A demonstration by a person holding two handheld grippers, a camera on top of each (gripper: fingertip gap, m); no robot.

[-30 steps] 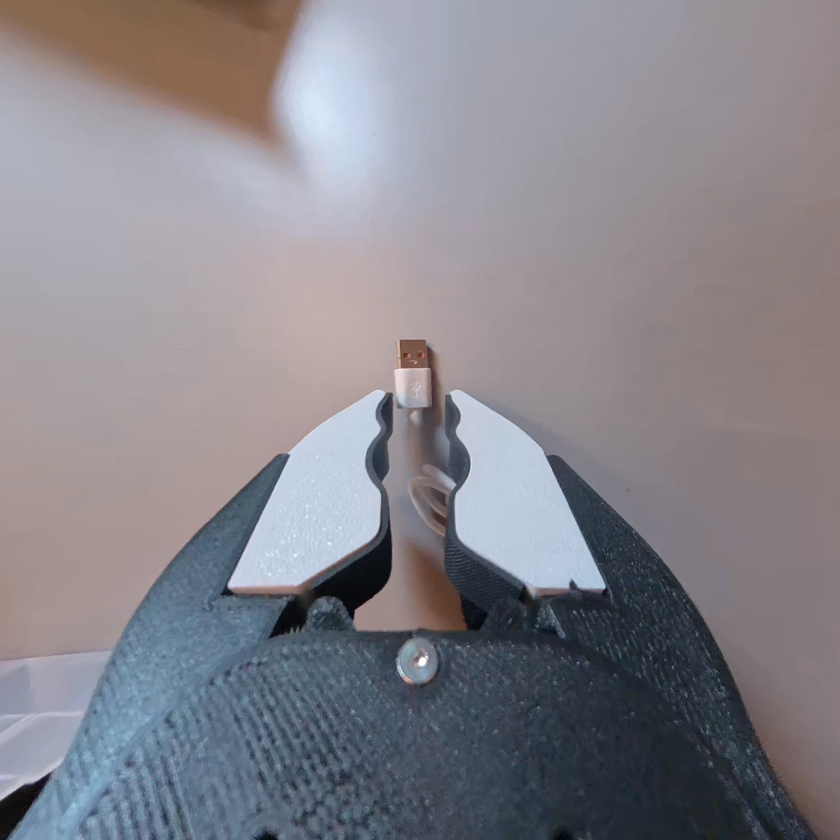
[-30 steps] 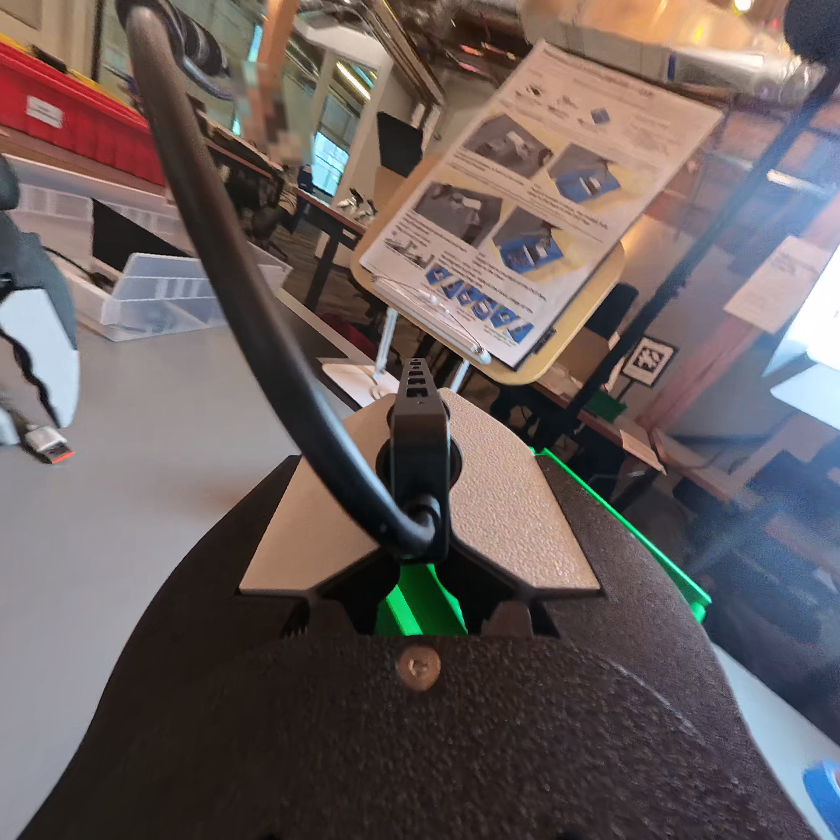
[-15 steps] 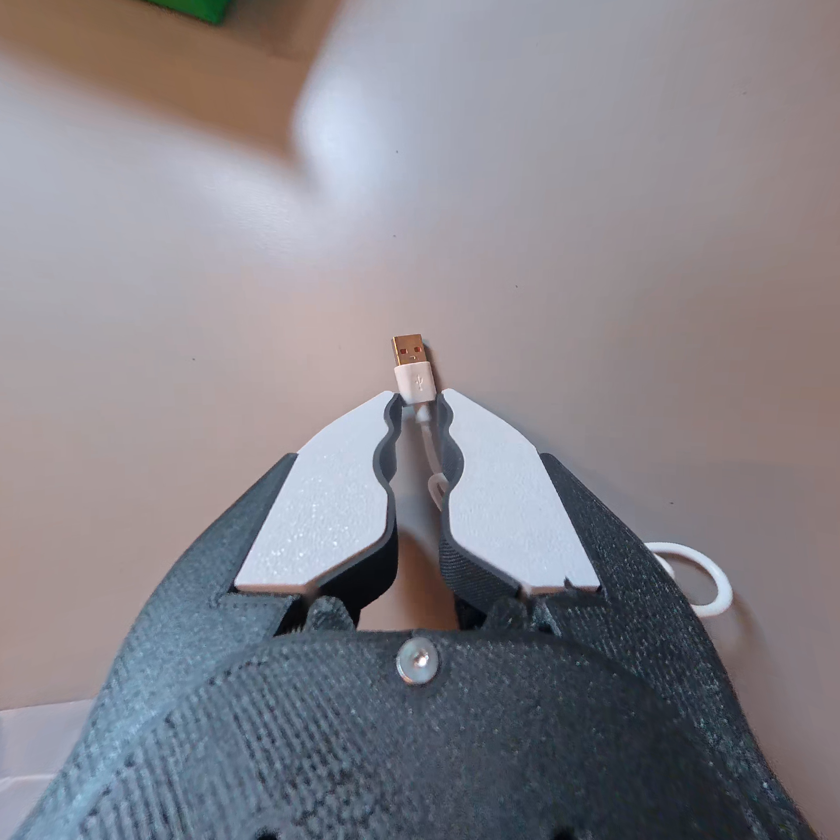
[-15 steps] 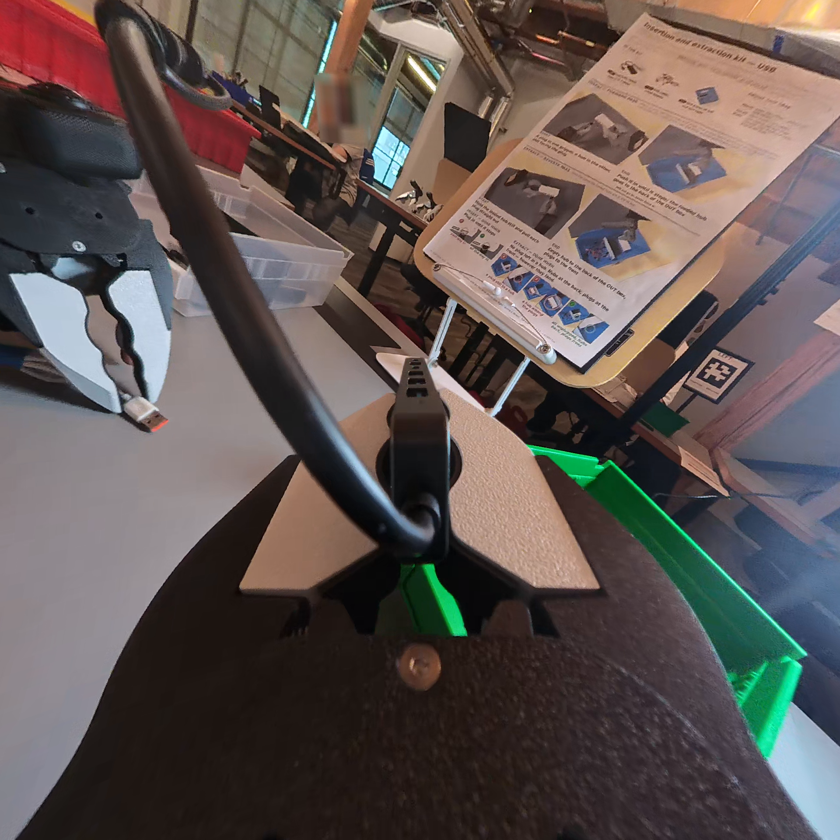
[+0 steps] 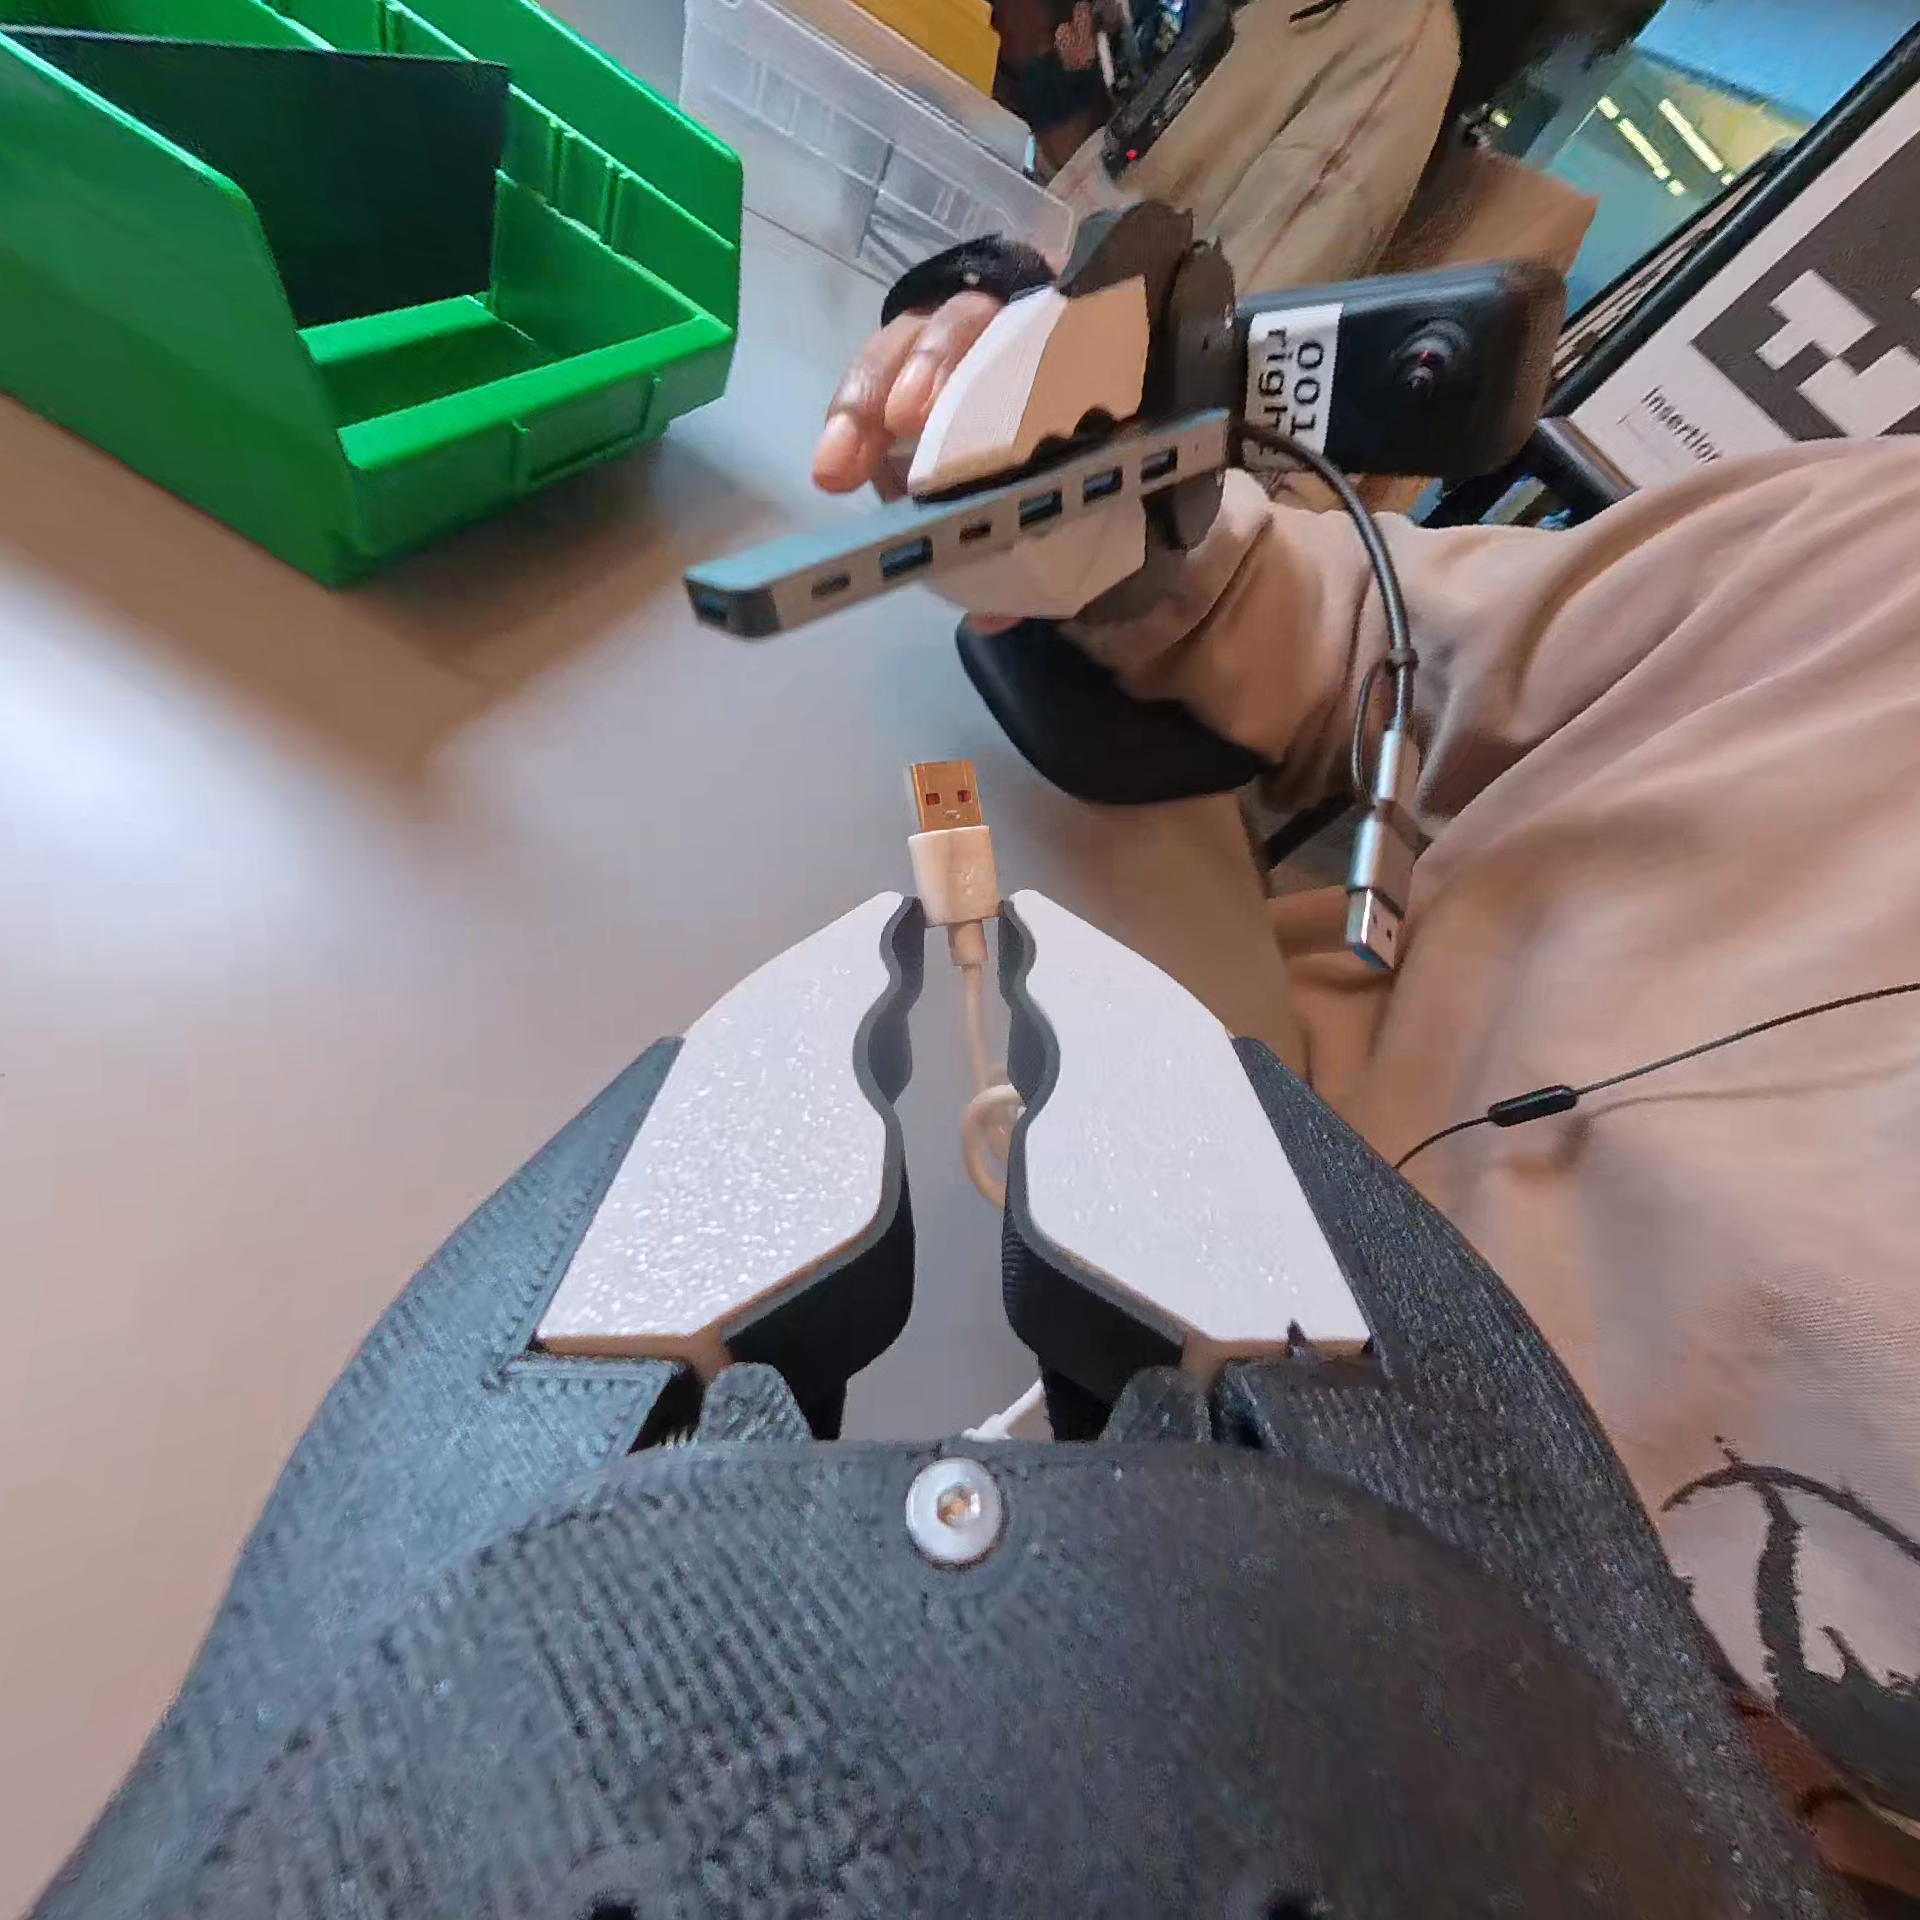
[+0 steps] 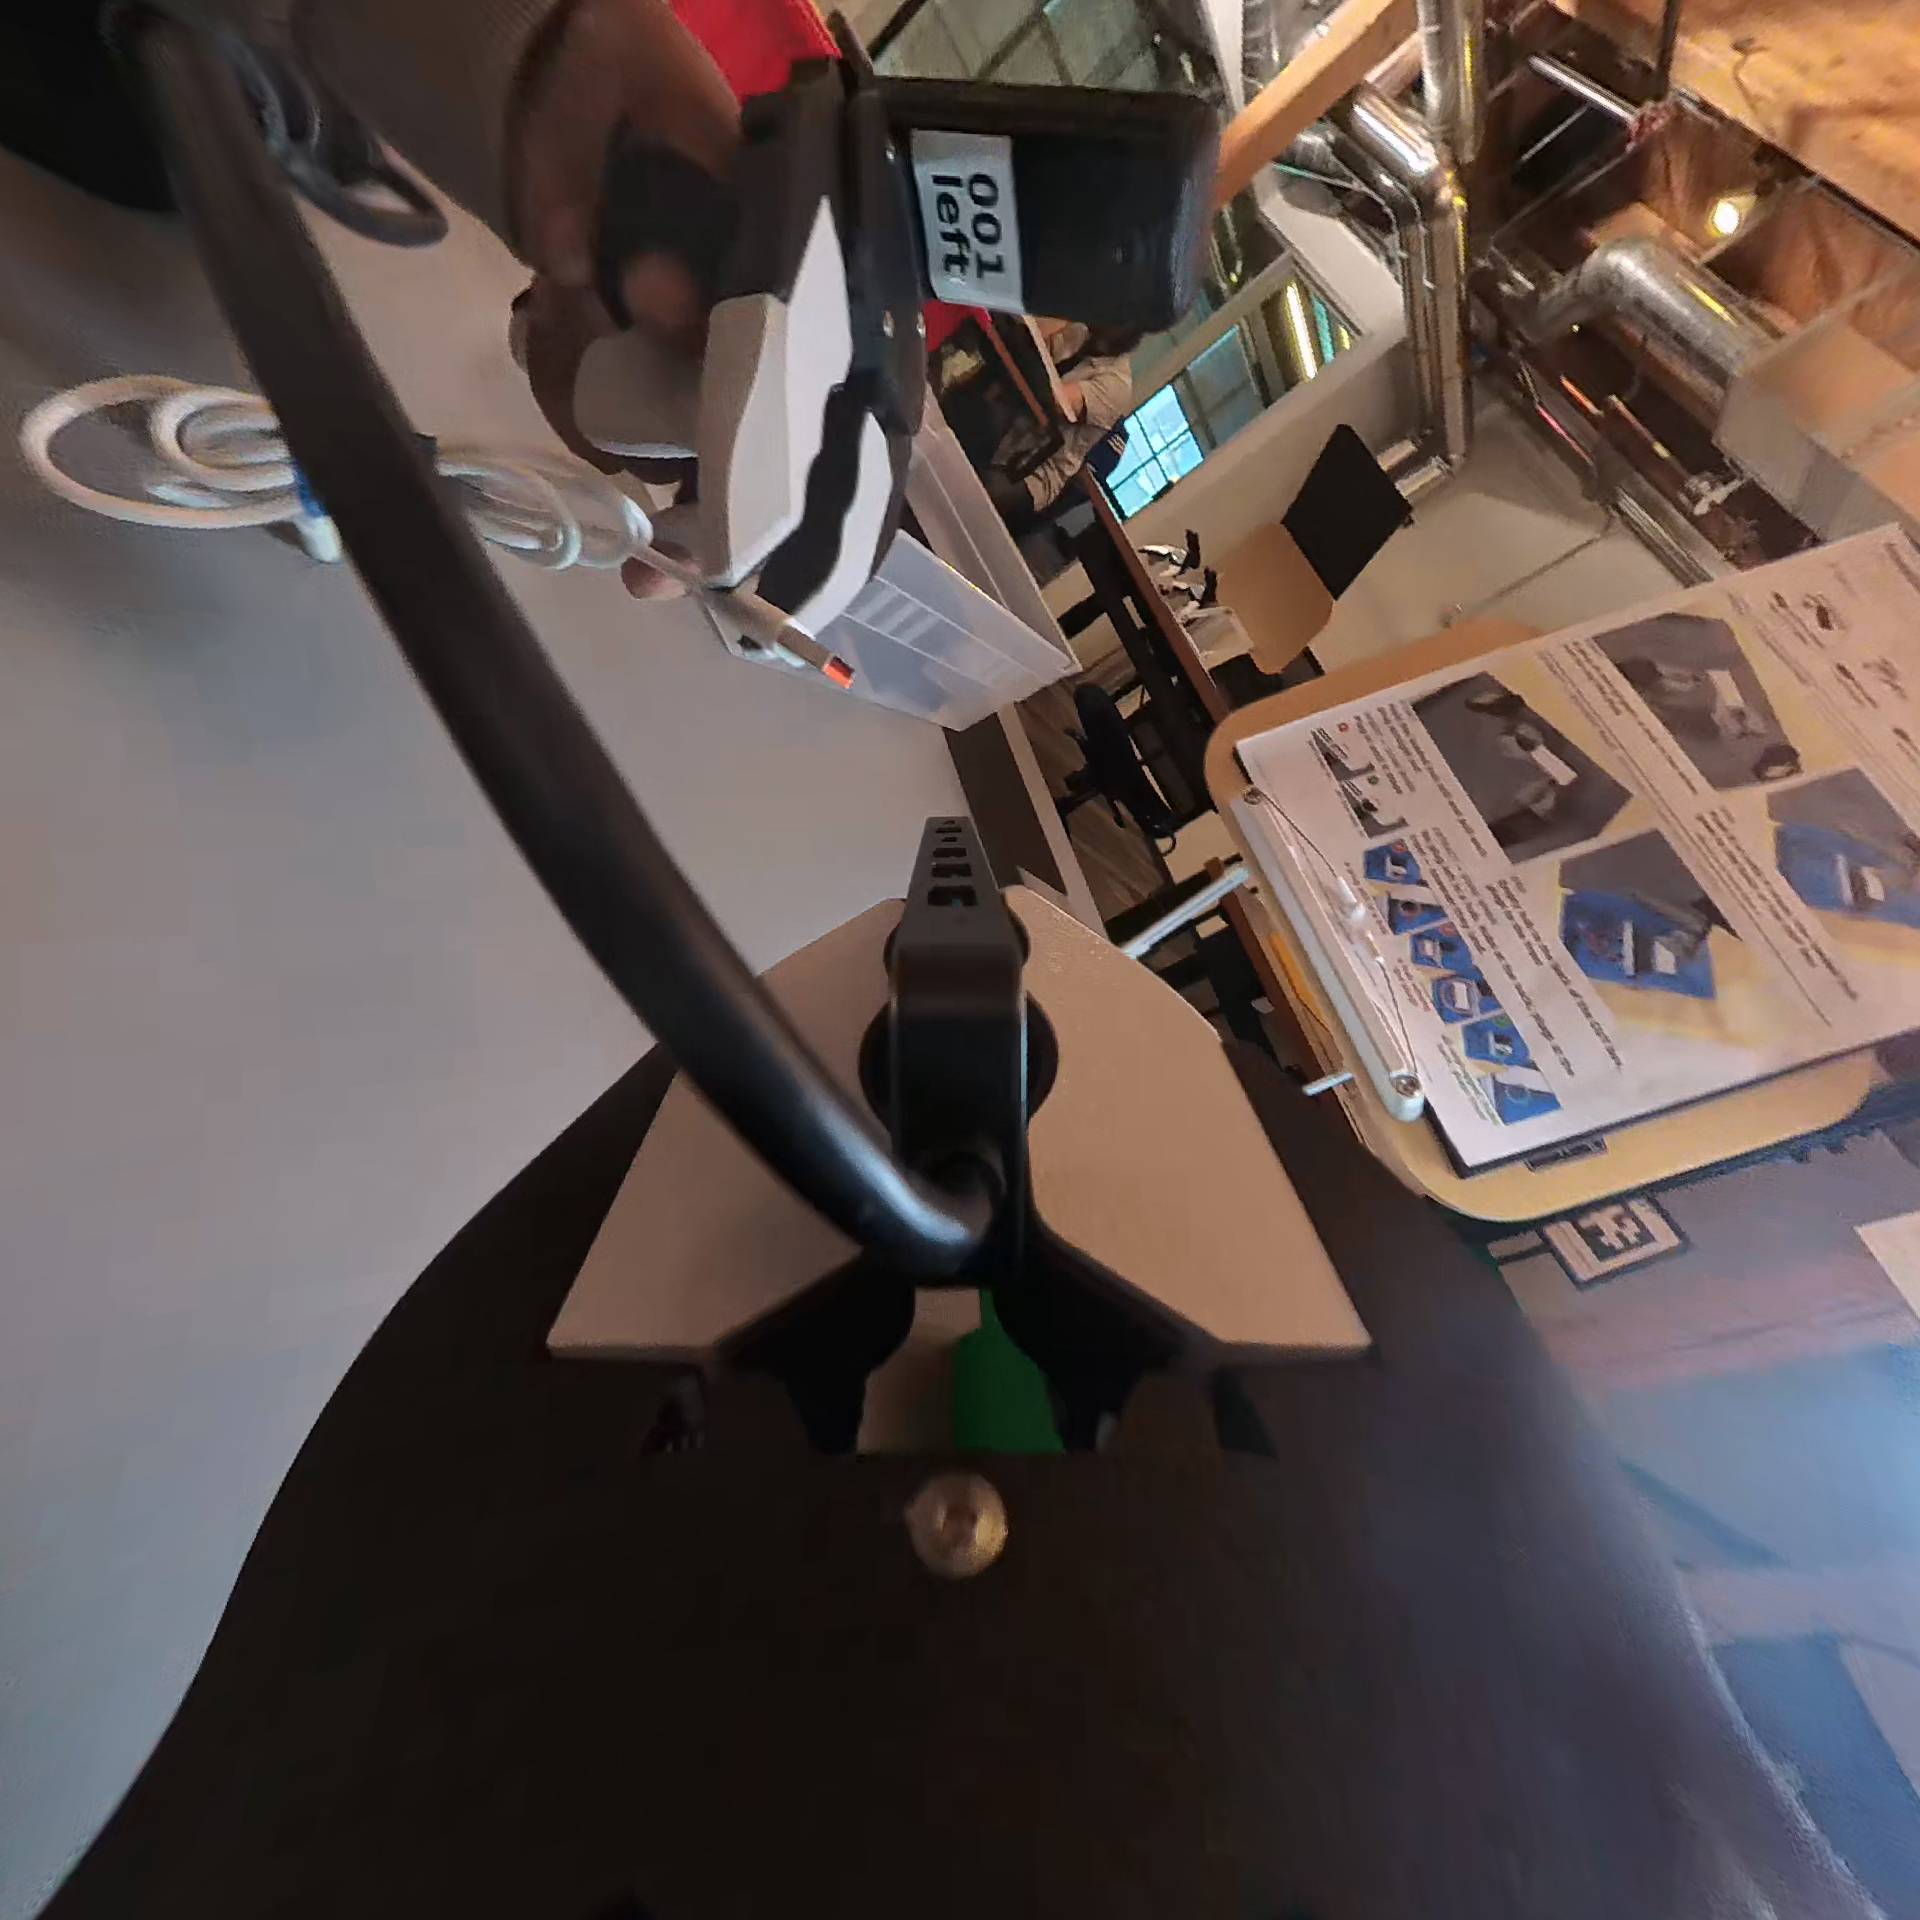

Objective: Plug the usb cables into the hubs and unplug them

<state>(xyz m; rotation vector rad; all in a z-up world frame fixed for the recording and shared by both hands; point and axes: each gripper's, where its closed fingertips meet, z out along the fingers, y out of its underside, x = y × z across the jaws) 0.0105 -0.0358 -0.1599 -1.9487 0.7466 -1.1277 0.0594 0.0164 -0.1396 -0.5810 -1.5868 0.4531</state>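
My left gripper (image 5: 961, 914) is shut on the white USB cable (image 5: 954, 868) just behind its plug, and the metal plug sticks out forward above the grey table. My right gripper (image 6: 954, 914) is shut on a dark grey USB hub (image 6: 951, 914), held edge-on. In the left wrist view the hub (image 5: 935, 545) shows its row of ports, held by the right gripper (image 5: 1023, 473) a short way ahead of the plug. In the right wrist view the left gripper (image 6: 800, 613) holds the plug (image 6: 800, 655) up and left of the hub. The white cable coils (image 6: 156, 457) on the table.
A green bin (image 5: 343, 291) stands at the far left of the grey table (image 5: 260, 831). The hub's black cable (image 6: 499, 665) arcs across the right wrist view, its plug end (image 5: 1377, 883) dangling. A clipboard with instruction sheets (image 6: 1579, 873) stands at the right. A clear plastic box (image 6: 935, 644) sits behind. The gap from one gripper's tips to the other's is roughly 8 centimeters.
Both grippers have lifted and turned toward each other. The left one now faces the hub instead of bare table; the plug is closer to the hub in the right wrist view.
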